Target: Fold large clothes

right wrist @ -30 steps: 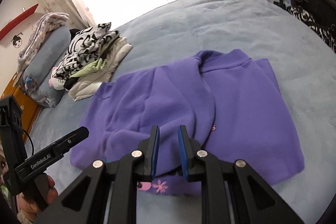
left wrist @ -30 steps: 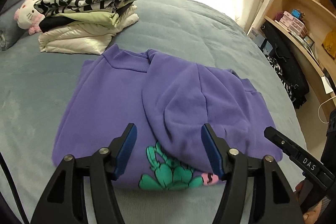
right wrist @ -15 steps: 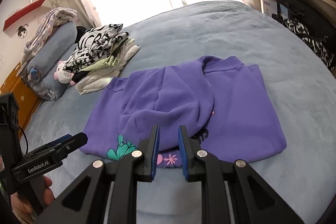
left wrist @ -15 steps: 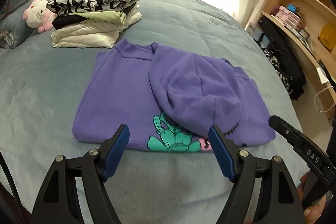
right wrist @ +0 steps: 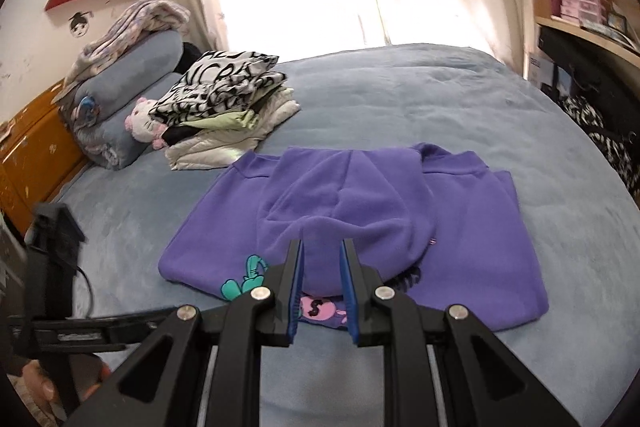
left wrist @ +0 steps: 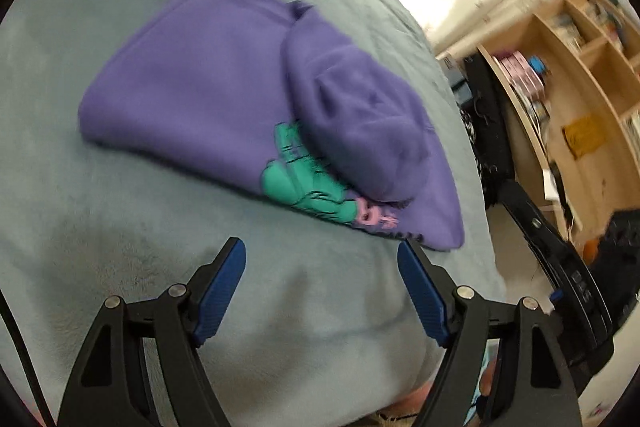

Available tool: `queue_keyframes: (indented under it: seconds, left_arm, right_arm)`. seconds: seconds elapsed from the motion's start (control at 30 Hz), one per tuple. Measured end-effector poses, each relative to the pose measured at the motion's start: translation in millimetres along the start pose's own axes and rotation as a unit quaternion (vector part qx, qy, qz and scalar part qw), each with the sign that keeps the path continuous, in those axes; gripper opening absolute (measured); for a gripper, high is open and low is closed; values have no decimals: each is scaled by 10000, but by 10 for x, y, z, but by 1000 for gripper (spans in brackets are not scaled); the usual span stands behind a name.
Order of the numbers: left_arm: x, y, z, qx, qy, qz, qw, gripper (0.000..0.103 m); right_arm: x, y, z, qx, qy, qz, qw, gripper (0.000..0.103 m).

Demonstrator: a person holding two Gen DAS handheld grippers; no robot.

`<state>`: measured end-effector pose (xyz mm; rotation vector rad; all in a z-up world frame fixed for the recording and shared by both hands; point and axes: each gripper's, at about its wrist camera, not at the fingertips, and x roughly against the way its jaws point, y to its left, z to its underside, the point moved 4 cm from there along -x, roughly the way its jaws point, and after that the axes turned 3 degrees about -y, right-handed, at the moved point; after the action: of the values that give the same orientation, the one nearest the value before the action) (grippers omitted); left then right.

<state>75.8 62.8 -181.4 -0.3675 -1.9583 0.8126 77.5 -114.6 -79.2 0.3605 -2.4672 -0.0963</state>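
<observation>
**Purple hoodie folded once, both grippers off it**

L wrist view: I'm holding the left gripper [left wrist: 322, 259] over bare blanket [left wrist: 120, 207], jaws standing wide w/ nothing between them, pads clear of any cloth. The purple hoodie [left wrist: 208, 87] is lying flat on the bed just beyond the tips, hood flopped over the front, green print [left wrist: 296, 179] peeking out at the near hem. Pic is smeared w/ motion blur, so finer creases I can't read. The other handle is showing at the right edge, shelves [left wrist: 560, 99] behind it.

R wrist view: I'm keeping the right gripper [right wrist: 322, 257] nearly closed, only a narrow gap left, and it's hovering over the hoodie's near edge. No fabric looks pinched; the hood just shows thru the slot behind the pads. The hoodie [right wrist: 480, 235] is sitting mid-bed as a rough rectangle, sleeves tucked in. A stack of folded clothes [right wrist: 224, 107] is waiting by the pillows, well apart from it.

Progress, my read: sides and sleeves are looking done, several garments already stacked. Prob left: one more fold across the body, then moving it onto the stack.
</observation>
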Motion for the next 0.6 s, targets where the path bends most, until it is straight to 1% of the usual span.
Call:
queue_keyframes:
  seconds: [0.1,0.23,0.37,0.43,0.53,0.6]
  left_arm:
    - [-101,171,-15,243,-107,29,9996,77]
    - [-225,383,-124,505,-402,30,9979,77]
    - [-390,526,-321,589,-652,-6,9961,77]
    - [-460,573,-423,618,-730,-22,9954,77]
    - [-556,611,-597,714,-839,32,9939,77]
    - [-572,653,-737,712,-940,69,9930,77]
  right_arm:
    - [-114,61,53,103,112,-30,9999,18]
    - [-269,74,104,85,224,-100,9997,18]
    - [-440,84,59,203,207,-68,9996,18]
    - [-524,102,18,299,148,14,9994,17]
    - [-710,116,-30,359,171,50,9992,17]
    - [-873,117,-37,407,211,129,9989,15]
